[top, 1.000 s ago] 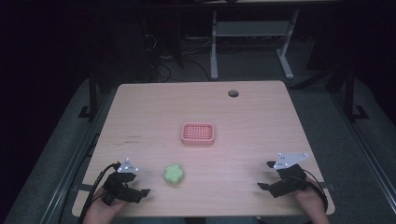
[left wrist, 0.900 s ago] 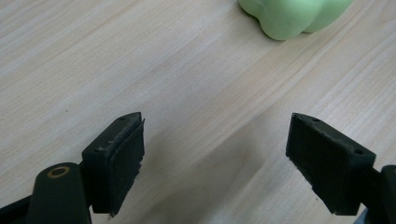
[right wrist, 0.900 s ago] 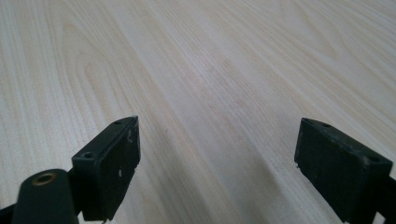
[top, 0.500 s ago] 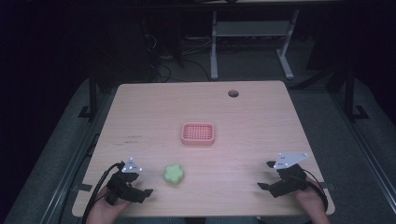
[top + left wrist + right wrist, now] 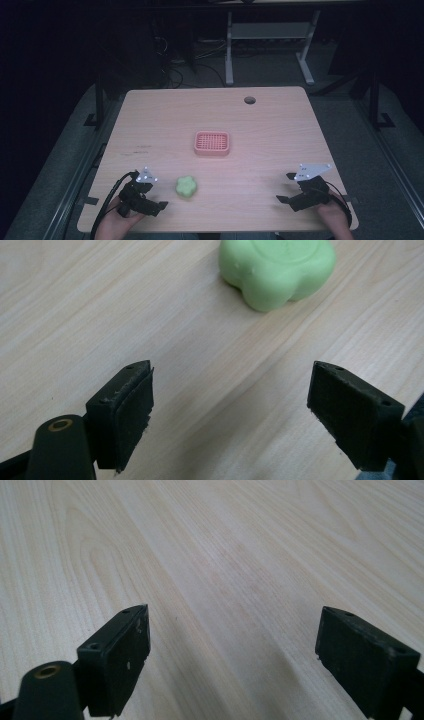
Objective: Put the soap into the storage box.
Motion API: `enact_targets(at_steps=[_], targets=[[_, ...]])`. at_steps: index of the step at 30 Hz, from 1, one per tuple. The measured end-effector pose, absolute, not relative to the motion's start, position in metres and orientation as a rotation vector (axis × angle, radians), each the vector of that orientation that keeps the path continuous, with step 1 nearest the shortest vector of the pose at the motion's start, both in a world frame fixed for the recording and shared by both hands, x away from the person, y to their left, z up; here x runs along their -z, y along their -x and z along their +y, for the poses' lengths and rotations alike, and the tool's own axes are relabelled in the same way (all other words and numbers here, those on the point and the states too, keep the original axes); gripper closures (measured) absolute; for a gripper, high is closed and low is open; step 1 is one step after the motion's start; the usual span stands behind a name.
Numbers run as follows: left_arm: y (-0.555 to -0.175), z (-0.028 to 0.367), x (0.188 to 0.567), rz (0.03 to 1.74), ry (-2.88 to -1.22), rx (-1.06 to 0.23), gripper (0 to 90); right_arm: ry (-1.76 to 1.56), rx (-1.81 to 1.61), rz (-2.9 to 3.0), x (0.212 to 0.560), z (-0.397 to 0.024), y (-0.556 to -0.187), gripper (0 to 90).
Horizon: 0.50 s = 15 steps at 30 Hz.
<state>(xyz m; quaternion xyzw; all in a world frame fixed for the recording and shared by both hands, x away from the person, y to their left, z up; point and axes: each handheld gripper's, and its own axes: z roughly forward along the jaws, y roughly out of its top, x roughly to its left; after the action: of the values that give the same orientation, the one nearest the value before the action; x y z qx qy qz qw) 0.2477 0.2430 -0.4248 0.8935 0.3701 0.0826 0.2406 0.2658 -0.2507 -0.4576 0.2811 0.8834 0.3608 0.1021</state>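
A pale green flower-shaped block (image 5: 186, 186) lies on the wooden table (image 5: 270, 130) near its front edge, left of centre. My left gripper (image 5: 156, 195) sits just left of it, open, jaws pointing toward it and apart from it. In the left gripper view the green block (image 5: 277, 267) lies ahead and slightly right of the open left gripper (image 5: 230, 370), with bare wood between the pads. A pink slotted tray (image 5: 212, 143) rests at the table's middle. My right gripper (image 5: 285, 188) is open at the front right, and in its own view the right gripper (image 5: 234, 614) frames bare tabletop.
A round cable hole (image 5: 249, 100) is near the table's back edge. Behind the table stands a white desk frame (image 5: 230, 50) with cables on the dark floor. Cables trail from both grippers off the table's front edge.
My left gripper has crept a little to the right, closer to the green block. The right gripper, the block and the tray have stayed put.
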Motion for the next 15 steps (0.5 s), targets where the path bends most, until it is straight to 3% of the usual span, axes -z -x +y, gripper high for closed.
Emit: enact_targets(at_steps=[15], targets=[[-0.254, 0.224, 0.413, 0.953, -2.491, -0.225, 18.5, -0.837, -1.072, 2.606, 0.458, -0.251, -0.266, 13.8]])
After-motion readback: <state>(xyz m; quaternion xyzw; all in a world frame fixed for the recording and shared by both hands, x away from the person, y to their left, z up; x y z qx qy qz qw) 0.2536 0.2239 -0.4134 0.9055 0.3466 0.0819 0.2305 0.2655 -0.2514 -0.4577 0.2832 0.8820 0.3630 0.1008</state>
